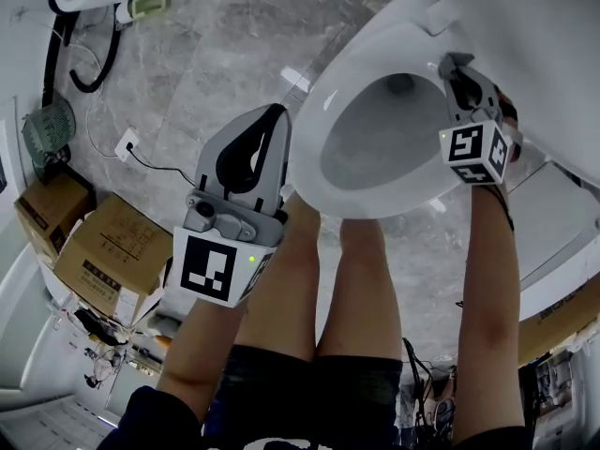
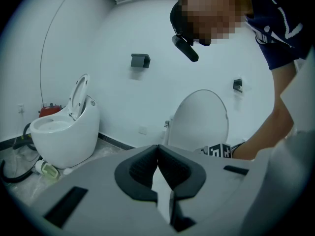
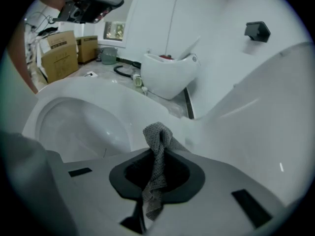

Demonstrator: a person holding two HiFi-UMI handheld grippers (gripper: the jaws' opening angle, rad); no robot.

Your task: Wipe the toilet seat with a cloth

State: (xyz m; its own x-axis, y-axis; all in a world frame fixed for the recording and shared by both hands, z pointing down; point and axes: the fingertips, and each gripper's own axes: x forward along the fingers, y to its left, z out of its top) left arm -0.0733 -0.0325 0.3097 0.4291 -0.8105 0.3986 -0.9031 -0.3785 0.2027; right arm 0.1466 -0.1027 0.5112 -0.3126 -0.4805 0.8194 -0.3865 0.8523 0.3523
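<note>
There are two grippers, one cloth, two toilets and two cardboard boxes in clear sight.

The right gripper is clamped on the cloth, a grey, coarsely knitted rag. It is bunched into a twisted fold that rises out of the jaws, with a loose end hanging back between them. The cloth is over the white toilet seat, and its tip appears to touch the rim, though the wide lens makes contact hard to judge. In the head view the right gripper lies at 2 o'clock on the bowl. The seat's glossy rim curves round an oval opening.

The left gripper has its jaws pressed together with nothing between them. In the head view the left gripper is held at 9 o'clock, just outside the rim and apart from it.

The toilet lid stands upright against a plain white wall. A second toilet with its own lid raised stands at 9 o'clock in the left gripper view, with a black hose beside it. The floor is grey veined stone. The cardboard boxes sit side by side at 8 o'clock in the head view.
</note>
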